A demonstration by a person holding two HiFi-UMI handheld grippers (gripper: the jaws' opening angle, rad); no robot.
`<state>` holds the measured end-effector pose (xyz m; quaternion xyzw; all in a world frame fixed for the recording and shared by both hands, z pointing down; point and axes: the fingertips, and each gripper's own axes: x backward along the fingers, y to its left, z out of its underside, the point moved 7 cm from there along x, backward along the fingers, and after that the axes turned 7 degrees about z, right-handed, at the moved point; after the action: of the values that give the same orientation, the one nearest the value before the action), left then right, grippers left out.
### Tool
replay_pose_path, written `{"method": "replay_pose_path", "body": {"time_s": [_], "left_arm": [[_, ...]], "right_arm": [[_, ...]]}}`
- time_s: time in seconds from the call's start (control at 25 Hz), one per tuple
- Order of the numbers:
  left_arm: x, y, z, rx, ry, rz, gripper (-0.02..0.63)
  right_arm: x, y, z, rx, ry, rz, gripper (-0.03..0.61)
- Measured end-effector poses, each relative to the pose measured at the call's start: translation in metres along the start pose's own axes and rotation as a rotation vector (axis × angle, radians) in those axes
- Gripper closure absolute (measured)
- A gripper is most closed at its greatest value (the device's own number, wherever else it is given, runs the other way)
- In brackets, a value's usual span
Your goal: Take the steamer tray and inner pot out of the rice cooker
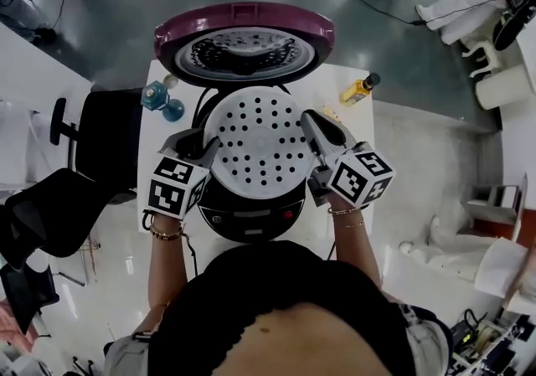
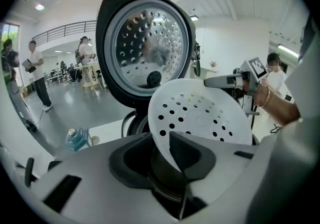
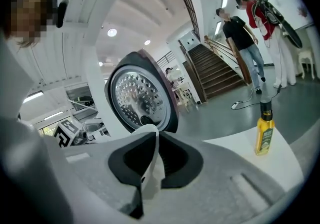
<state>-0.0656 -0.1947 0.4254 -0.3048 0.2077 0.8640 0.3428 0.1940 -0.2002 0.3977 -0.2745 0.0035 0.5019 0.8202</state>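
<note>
Firmly, left gripper tilted down, right gripper nearly level (opposite sides), both pinching steamer tray.

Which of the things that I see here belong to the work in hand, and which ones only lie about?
In the job: steamer tray, gripped at opposite rims by the left tool and right tool; rice cooker, its lid open.
Lying about: yellow oil bottle; blue dumbbell; black office chair.

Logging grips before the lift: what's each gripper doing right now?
Left gripper: closed on the steamer tray.
Right gripper: closed on the steamer tray too.
</note>
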Motion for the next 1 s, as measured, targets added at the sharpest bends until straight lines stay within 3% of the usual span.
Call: {"method": "replay_pose_path", "body": {"time_s": [0.24, 0.32, 0.44, 0.56, 0.64, 0.76, 0.88, 1.0], "left_arm": [[0.010, -0.027, -0.028, -0.023, -0.131, 0.116, 0.511], [0.015, -0.041, -0.041, -0.006, -0.218, 0.212, 0.511], [0.019, -0.060, -0.055, 0.082, -0.363, 0.395, 0.504], [0.017, -0.068, -0.061, 0.152, -0.426, 0.496, 0.492], [0.014, -0.071, -0.058, 0.140, -0.409, 0.486, 0.492], [0.010, -0.073, -0.052, 0.061, -0.340, 0.409, 0.492], [0.006, -0.067, -0.041, -0.046, -0.239, 0.263, 0.521], [0.003, -0.056, -0.025, -0.135, -0.133, 0.133, 0.582]], "right_arm": [[0.035, -0.015, -0.014, -0.086, -0.076, -0.011, 0.554], [0.054, -0.024, -0.019, -0.127, -0.110, -0.019, 0.554], [0.085, -0.039, -0.024, -0.202, -0.158, -0.025, 0.554], [0.113, -0.053, -0.021, -0.239, -0.188, 0.012, 0.554], [0.131, -0.063, -0.014, -0.254, -0.195, 0.060, 0.554], [0.160, -0.086, 0.005, -0.301, -0.197, 0.150, 0.554], [0.193, -0.116, 0.032, -0.359, -0.165, 0.324, 0.554], [0.219, -0.141, 0.057, -0.381, -0.157, 0.421, 0.554]]}}
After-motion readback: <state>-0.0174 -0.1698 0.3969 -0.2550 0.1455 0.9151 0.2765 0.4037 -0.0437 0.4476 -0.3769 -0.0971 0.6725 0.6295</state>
